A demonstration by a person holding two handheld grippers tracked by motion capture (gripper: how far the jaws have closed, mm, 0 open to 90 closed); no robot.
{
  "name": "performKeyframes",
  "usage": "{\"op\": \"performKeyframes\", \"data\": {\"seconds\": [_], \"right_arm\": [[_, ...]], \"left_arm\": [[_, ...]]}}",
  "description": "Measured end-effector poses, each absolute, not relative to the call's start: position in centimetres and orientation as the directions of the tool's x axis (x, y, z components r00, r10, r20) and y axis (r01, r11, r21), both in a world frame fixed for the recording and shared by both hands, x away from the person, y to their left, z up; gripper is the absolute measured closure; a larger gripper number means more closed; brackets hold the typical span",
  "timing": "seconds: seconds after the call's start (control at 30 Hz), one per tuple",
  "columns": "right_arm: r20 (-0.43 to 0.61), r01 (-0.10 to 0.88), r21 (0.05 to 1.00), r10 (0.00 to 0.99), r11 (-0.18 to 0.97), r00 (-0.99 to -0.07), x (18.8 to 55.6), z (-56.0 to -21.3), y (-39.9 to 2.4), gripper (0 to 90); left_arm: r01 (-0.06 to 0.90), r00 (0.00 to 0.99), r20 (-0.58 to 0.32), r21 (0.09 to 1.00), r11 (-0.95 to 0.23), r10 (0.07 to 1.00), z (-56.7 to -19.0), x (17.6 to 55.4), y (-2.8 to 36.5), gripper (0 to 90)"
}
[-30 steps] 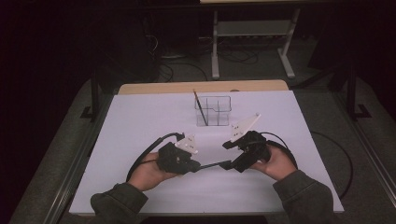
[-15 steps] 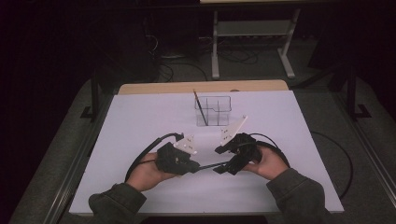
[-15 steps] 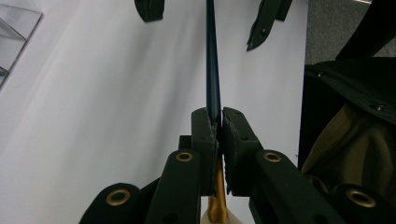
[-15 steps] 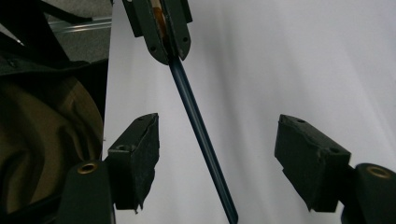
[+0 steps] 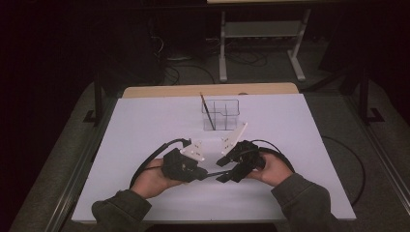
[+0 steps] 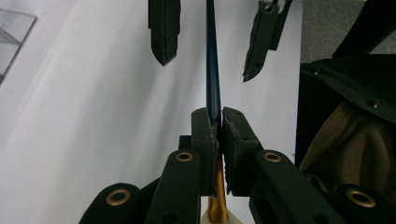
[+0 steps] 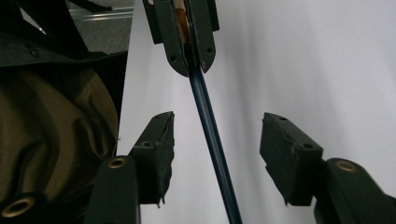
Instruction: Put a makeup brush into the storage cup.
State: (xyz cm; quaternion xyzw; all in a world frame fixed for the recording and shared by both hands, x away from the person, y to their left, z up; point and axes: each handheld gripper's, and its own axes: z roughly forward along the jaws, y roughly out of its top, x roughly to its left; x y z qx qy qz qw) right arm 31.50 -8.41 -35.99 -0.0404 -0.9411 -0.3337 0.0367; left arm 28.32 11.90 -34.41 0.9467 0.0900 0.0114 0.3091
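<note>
A paintbrush with a dark blue handle [image 6: 212, 70] and gold ferrule [image 6: 215, 205] is pinched in my left gripper [image 6: 219, 123], whose jaws are shut on it low over the white table. In the high view the left gripper [image 5: 204, 173] points right, facing my right gripper [image 5: 221, 171]. In the right gripper view the handle [image 7: 211, 135] runs up between the jaws of my right gripper [image 7: 218, 122]. Those jaws have just been closing, but both pads still stand apart from the handle.
A clear compartment holder [image 5: 226, 116] stands mid-table behind the grippers, with another dark brush [image 5: 207, 110] leaning in its left cell. White table sheet [image 5: 145, 125] lies all round. The table's metal edges run along both sides, with cables on the right.
My right gripper has moved left toward the left gripper, so its jaws now straddle the brush handle, and they have narrowed. The left gripper has stayed in place.
</note>
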Motion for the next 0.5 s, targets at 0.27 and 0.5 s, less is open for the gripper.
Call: {"op": "performKeyframes", "data": {"seconds": [0.27, 0.5], "right_arm": [[0.111, 0.070, 0.619, 0.001, 0.782, -0.994, 31.41, -36.14, -8.08, 55.5], [0.127, 0.057, 0.612, -0.026, 0.789, -0.992, 31.27, -36.24, -7.95, 63.0]], "left_arm": [[0.140, 0.988, -0.033, 0.587, -0.797, 0.149, -34.46, 28.15, 11.42, 83.8], [0.119, 0.992, -0.032, 0.581, -0.806, 0.123, -34.42, 28.01, 11.06, 83.8]]}}
